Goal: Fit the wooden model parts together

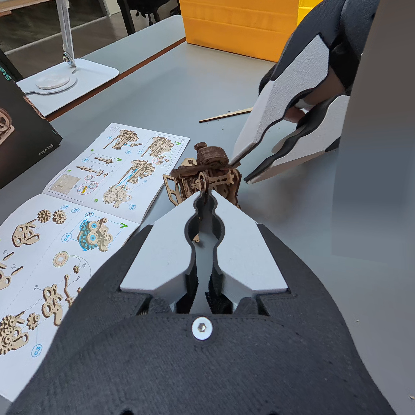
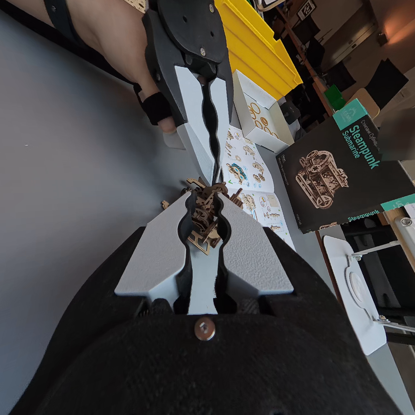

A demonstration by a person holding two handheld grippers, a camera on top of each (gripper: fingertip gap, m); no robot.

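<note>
While the wooden model (image 1: 203, 177) sits on the grey table (image 1: 280, 235) beside the instruction booklet (image 1: 94, 193), the left gripper (image 1: 205, 192) pinches its near edge; the right gripper (image 1: 239, 171), part-open, touches its top.

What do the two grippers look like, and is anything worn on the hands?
Both the left gripper and right gripper match: textured black bodies, pale grey wedge fingers lined with wavy black pads, and a silver hex screw at the base. A black strap and finger loop wrap the left hand.
</note>
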